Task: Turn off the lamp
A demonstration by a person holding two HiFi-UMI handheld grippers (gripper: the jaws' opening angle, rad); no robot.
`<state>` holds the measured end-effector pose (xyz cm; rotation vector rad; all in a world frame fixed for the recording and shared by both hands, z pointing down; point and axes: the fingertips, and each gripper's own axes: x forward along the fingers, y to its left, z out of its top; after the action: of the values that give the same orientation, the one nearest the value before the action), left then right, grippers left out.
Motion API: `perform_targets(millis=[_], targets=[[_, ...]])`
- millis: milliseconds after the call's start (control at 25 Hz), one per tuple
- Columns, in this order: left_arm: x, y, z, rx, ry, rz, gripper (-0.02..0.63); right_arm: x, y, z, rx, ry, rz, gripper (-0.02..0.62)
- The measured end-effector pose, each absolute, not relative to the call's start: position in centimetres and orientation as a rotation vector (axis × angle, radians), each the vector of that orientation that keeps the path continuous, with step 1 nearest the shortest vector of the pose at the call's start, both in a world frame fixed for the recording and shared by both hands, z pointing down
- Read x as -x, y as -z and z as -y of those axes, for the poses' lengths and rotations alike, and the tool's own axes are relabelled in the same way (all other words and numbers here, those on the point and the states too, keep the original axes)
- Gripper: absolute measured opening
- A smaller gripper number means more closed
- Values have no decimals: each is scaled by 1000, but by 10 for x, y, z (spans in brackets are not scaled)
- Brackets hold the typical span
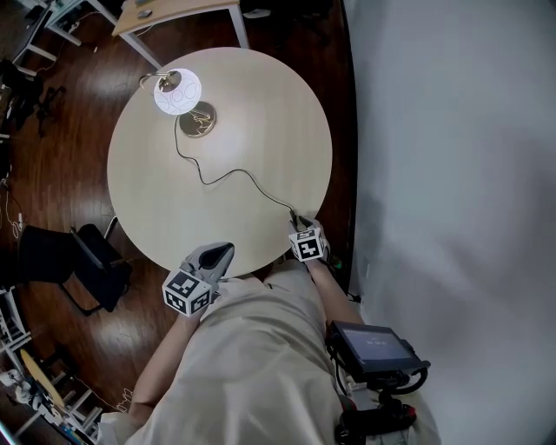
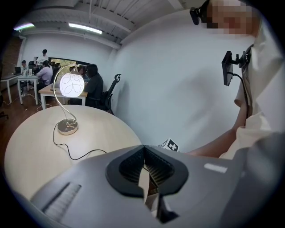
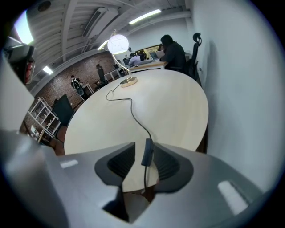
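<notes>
A lit lamp [image 1: 177, 91] with a white globe shade and a brass base [image 1: 197, 122] stands at the far left of the round table [image 1: 261, 104]. Its black cord [image 1: 226, 174] snakes to the near right edge and ends in an inline switch [image 3: 147, 152]. My right gripper [image 3: 144, 156] reaches down over that edge. Its jaws are apart, the switch stands between them close to the right pad, and a gap shows on the left. My left gripper [image 1: 219, 254] hovers at the near edge, pads together and empty. From the left gripper view the lamp [image 2: 71, 84] is far off.
A white wall [image 1: 452, 174] runs close along the table's right side. A dark chair [image 1: 87, 261] stands on the wood floor at the left, and a desk [image 1: 174, 13] lies beyond the table. People [image 2: 91, 84] sit at desks in the background.
</notes>
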<state>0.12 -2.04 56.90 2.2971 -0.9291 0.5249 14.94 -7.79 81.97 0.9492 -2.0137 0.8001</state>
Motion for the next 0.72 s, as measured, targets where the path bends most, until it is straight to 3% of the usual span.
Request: perform_targets(millis=[720], targets=[[12,-582,27,-2242,-556,959,-23,-140,-857,88,-926,-842,1962,103]])
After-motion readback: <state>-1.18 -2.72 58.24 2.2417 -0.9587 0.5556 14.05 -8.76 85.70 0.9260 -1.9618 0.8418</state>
